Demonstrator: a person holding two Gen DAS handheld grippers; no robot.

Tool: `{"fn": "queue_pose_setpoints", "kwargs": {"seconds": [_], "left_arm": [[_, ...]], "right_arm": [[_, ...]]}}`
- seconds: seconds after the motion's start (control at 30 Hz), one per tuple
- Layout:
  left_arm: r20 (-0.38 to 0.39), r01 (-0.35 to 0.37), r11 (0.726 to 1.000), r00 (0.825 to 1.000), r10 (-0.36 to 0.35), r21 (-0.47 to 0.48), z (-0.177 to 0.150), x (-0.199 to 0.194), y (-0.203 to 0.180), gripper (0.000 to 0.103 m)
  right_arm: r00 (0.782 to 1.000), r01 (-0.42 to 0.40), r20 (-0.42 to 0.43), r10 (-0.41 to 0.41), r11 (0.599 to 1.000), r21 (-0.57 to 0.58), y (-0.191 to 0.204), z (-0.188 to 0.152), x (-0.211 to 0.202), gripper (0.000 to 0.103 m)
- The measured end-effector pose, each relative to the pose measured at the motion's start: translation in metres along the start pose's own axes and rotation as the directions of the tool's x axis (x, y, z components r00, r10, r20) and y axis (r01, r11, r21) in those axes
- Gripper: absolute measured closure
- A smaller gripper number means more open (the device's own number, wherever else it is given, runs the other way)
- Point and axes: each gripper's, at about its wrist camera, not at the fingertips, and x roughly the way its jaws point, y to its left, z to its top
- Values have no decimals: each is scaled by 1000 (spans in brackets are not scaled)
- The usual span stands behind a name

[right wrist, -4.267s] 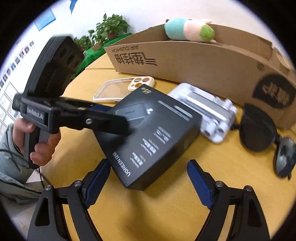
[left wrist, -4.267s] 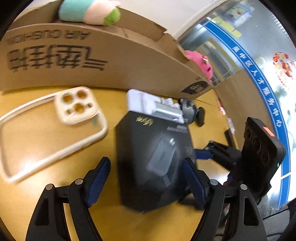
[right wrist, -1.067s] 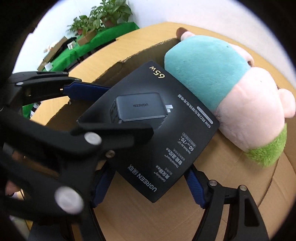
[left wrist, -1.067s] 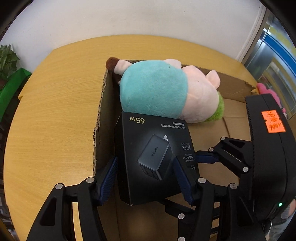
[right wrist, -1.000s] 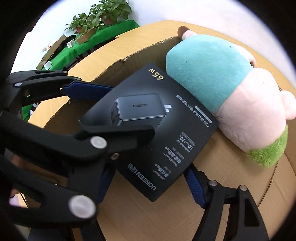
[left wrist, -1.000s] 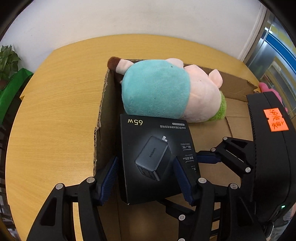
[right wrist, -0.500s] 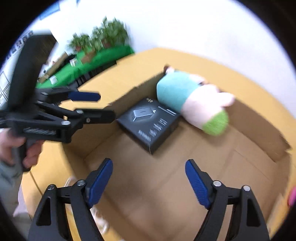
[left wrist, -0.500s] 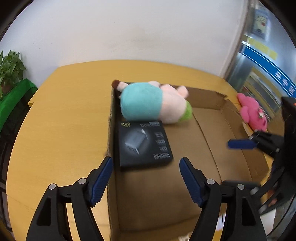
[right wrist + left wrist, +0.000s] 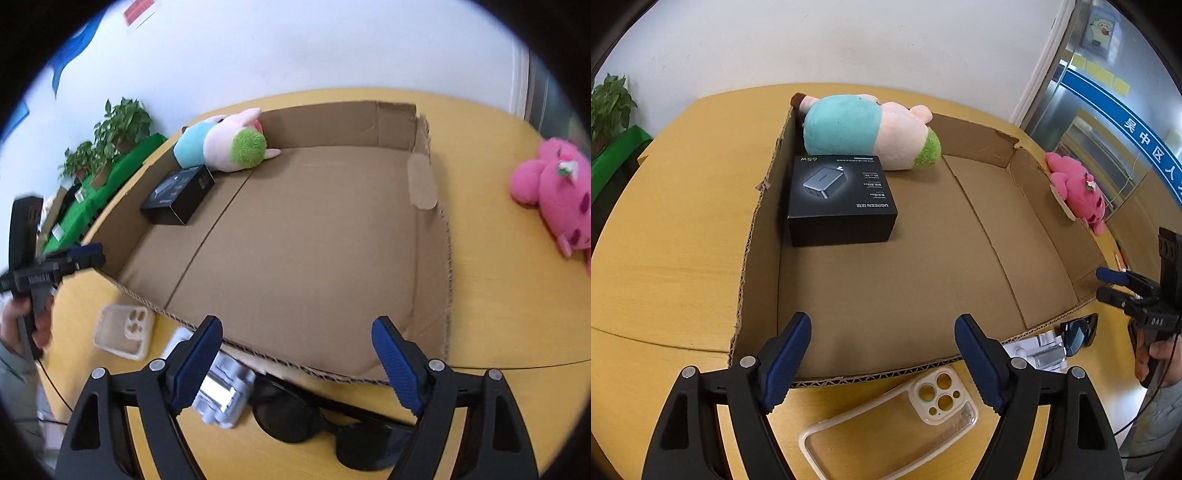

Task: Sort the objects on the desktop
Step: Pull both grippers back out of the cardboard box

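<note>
The black charger box (image 9: 839, 199) lies in the far left corner of the cardboard box (image 9: 923, 280), beside the teal and pink plush (image 9: 864, 129). Both also show in the right wrist view: the charger box (image 9: 179, 194) and the plush (image 9: 225, 142). My left gripper (image 9: 882, 354) is open and empty above the box's near wall. My right gripper (image 9: 297, 354) is open and empty over the near wall too. A clear phone case (image 9: 897, 424), a white stand (image 9: 221, 395) and dark sunglasses (image 9: 295, 417) lie on the table in front of the box.
A pink plush (image 9: 554, 192) lies on the yellow table (image 9: 683, 221) right of the box. Potted plants (image 9: 110, 129) and a green surface stand beyond the table's left edge. The other hand-held gripper (image 9: 1137, 295) shows at the right of the left wrist view.
Both grippers let go of the charger box, which now rests in the cardboard box. Both have pulled back and up and apart, so the whole box and table items are in view.
</note>
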Motion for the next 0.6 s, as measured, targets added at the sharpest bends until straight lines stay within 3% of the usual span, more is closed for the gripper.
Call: {"fn": "queue_pose_setpoints", "kwargs": {"seconds": [0.13,0.33,0.43,0.6], "left_arm": [[-8,-59,998,998,59,26,-5,-4,-1,19],[-15,-41,998,999,41,39,-16,-15,0,18],[-8,-44,999,999,44,25,-21,-23,0,18],[136,-52,999,989,50,13,-21,-65,-12,16]], "right_arm": [[1000,-1,11,1,1000,-11,2,-14,-13,19],[1000,4,8,-4,1000,-13,-10,-18,-23,19],[999,54,5,-54,998,-25,-4,-16,-26,19],[996,60,75,-54,996,-70,21,-19,-43,19]]}}
